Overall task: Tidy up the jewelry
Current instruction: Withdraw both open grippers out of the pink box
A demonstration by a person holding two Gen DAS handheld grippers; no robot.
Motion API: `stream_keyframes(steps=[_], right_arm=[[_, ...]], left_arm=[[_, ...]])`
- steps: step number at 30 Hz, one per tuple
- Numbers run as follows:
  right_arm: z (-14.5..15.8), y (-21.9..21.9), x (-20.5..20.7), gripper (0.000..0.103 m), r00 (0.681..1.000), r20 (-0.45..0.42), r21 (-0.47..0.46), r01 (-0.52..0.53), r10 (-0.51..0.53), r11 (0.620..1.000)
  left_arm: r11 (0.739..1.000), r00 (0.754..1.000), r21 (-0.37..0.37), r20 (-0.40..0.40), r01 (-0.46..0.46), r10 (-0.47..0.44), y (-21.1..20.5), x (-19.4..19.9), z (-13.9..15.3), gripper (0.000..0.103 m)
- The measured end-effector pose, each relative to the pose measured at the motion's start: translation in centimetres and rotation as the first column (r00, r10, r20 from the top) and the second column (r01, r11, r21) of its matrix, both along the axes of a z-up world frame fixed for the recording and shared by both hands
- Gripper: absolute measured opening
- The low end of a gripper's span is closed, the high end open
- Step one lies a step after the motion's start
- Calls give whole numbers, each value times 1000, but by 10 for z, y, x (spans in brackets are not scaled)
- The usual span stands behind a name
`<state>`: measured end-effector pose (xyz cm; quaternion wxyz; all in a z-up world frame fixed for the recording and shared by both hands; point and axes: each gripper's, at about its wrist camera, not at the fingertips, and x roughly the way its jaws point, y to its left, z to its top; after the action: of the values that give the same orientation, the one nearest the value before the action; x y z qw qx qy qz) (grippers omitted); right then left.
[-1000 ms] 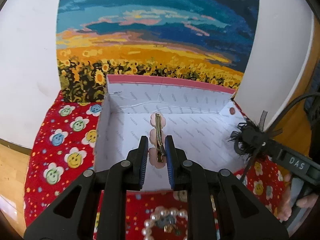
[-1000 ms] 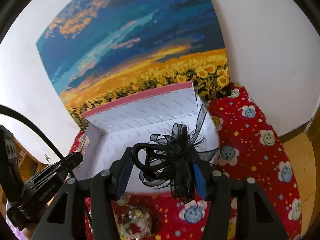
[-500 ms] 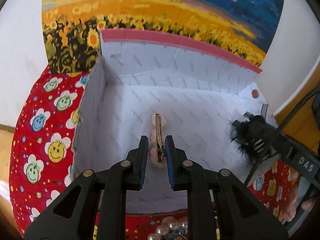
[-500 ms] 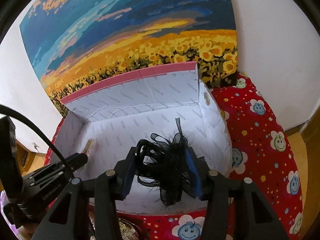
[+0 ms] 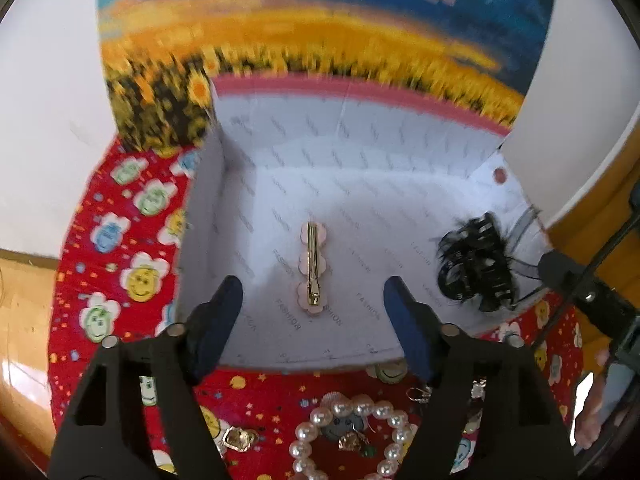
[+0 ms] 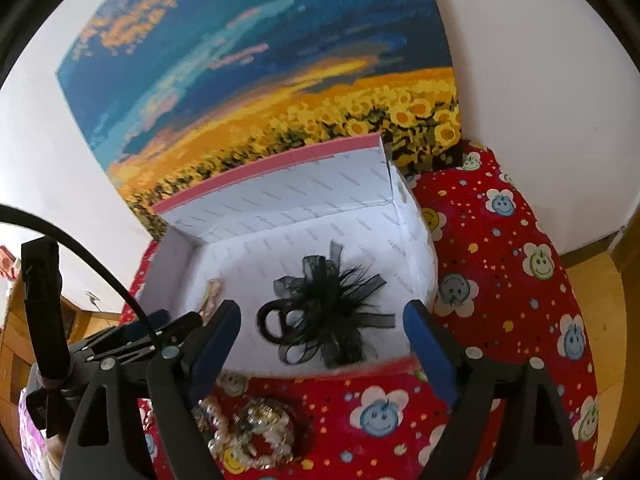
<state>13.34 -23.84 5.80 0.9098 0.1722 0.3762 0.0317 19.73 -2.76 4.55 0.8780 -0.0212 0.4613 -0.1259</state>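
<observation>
Left claw [image 5: 312, 294]: its jaws have just been opening and stand wide, blue pads clear of the pink flower-shaped hair clip with a gold metal bar [image 5: 312, 270], which lies flat between and just ahead of them on the floor of the white paper-lined box with a pink rim [image 5: 360, 184]. Right claw [image 6: 322, 320]: its jaws have likewise just been opening and stand wide, touching nothing; between and just ahead of them the black feathered mesh hair claw [image 6: 324, 312] rests on the box floor. Below both claws, outside the box's near wall, a white pearl bracelet [image 5: 352, 436] and small gold pieces lie on the red smiley-flower cloth [image 6: 500, 280]. Beyond the box stands a sunflower-field painting [image 6: 260, 80].
</observation>
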Motion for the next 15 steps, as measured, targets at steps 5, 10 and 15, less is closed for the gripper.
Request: stream_keyframes(steps=[5,10,15], right_arm=[[0,2,-26,87,999,32,10,21,-21,1000],[7,12,-57,91,998,67,17,21,-22,1000],[12,27,-79,91,998,69,14,-11,10,1000]], left_arm=[[1000,999,3,45,19,-20,6,-36,18,71],[1000,998,24,66,20,-22,22,-77,26,71],[1000,998,5,68,-7,7,52,-105,31,71]])
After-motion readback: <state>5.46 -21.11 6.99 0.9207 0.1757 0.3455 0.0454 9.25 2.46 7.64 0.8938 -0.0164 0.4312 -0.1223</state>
